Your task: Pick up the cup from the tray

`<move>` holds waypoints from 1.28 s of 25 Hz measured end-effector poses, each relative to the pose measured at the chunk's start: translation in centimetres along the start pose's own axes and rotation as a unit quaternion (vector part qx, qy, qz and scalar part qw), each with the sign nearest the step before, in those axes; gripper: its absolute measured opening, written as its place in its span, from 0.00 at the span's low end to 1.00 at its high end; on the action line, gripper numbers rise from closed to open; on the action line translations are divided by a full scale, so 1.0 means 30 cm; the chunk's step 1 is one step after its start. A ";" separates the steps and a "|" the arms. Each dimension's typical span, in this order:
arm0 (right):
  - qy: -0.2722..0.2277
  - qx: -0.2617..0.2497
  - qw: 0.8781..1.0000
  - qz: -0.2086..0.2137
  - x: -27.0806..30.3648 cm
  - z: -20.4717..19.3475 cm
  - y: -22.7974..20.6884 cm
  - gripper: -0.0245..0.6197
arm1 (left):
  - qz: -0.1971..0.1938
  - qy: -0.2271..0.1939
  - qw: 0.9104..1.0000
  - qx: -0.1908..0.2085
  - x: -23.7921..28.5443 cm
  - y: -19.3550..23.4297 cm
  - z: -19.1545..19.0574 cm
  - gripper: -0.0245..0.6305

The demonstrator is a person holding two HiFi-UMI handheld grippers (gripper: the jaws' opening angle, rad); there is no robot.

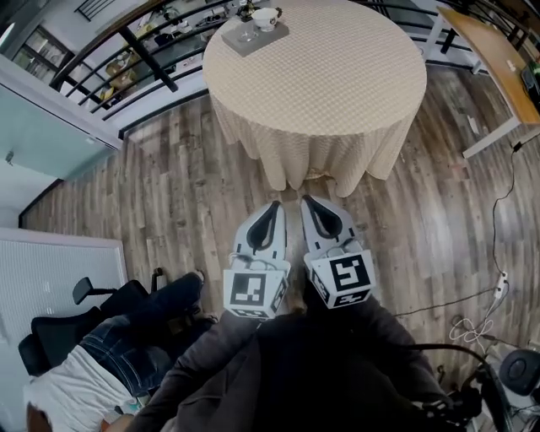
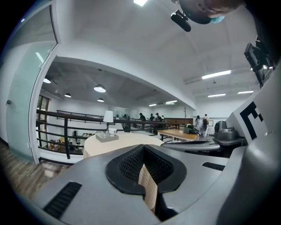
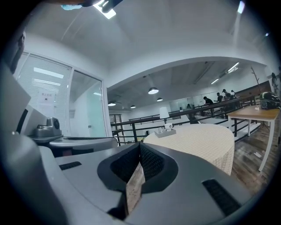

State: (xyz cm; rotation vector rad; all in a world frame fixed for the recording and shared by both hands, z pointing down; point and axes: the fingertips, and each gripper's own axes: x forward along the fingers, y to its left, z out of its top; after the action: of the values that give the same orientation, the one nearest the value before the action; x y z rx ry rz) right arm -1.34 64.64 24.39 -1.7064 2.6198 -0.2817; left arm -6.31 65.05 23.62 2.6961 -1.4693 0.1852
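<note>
Head view showed a seated person (image 1: 126, 337) on an office chair, to the left of the left claw (image 1: 272, 205) and behind it. The left claw had its jaws pressed together on nothing, and it pointed toward the round table (image 1: 337, 93). Just beside it on the right, the right claw (image 1: 308, 201) was the same — jaws together, nothing between them.

The cup (image 1: 265, 18) stood on the grey tray (image 1: 245, 42), well ahead of both claws and a little to the left of the left claw's line, at the far edge of the table. Both claws were well apart from it, so I judged that the approach was not yet begun.

What could go wrong from here: the cup was on the far side, so a claw would have to reach across the whole cloth. A low approach could drag the cloth and shift the tray. Jaws opened too late could push the cup over — or off the tray, toward the railing (image 1: 152, 51) behind it.
</note>
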 end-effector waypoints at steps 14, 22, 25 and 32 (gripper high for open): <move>-0.006 -0.007 1.000 0.012 0.352 0.093 -0.170 0.05 | 0.010 -0.014 1.000 0.000 0.324 0.198 0.082 0.05; 0.010 -0.008 1.000 0.008 0.723 0.080 -0.195 0.05 | 0.001 -0.002 1.000 -0.027 0.567 0.492 0.047 0.05; 0.020 -0.003 1.000 0.003 0.888 0.075 -0.195 0.05 | -0.007 0.011 0.999 -0.036 0.667 0.626 0.036 0.05; 0.042 0.002 0.999 -0.011 1.199 0.081 -0.216 0.05 | -0.022 0.032 0.998 -0.049 0.861 0.882 0.028 0.05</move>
State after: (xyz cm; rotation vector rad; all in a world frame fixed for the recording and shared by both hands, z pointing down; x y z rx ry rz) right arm -9.94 29.08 26.40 -1.7613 2.6575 -0.3657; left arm -14.61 29.11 26.32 2.6169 -1.3628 0.1897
